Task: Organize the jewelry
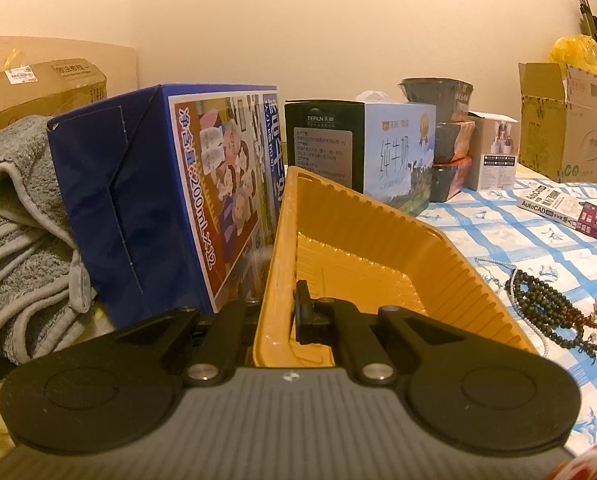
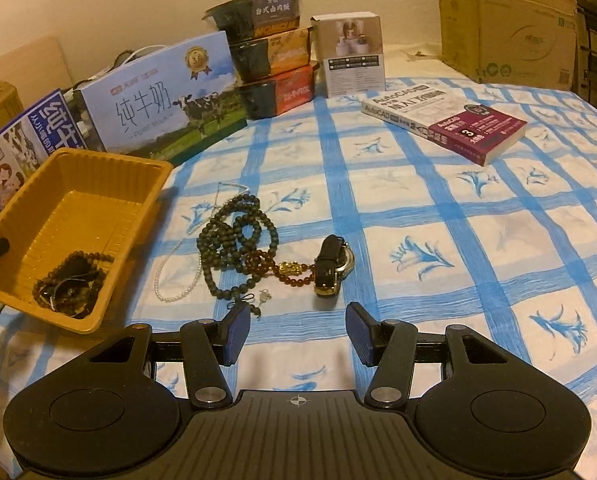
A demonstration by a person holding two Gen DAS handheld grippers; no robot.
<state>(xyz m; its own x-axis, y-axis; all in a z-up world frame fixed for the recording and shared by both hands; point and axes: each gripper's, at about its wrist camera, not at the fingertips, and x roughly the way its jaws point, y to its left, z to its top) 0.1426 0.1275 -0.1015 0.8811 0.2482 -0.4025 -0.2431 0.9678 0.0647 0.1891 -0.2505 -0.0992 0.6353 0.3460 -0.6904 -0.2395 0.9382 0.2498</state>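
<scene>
1. Already clamped shut on the near wall of the yellow tray [image 1: 282, 240]: left hand-held gripper [image 1: 276, 316], tilting it.
2. Half open and empty: right hand-held gripper [image 2: 296, 330], above the tabletop [image 2: 438, 248].
3. Next, probably: closing on the green bead strand [image 2: 234, 236] just beyond, beside the watch [image 2: 332, 264].
4. Some beads [image 2: 70, 284] already in the tray, left.

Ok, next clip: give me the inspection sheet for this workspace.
Surface: blue-checked cloth.
Job's things: yellow tray tilted, dark bead bracelets inside; green bead strand, pearl strand, amber bracelet, watch on the cloth.
Clutter: milk cartons, stacked food bowls, AutoCAD book, cardboard box.
Grippers: left gripper shut on the tray's rim; right gripper open, empty.
Cables: nothing seen.
Surroundings: grey towel, wall.
</scene>
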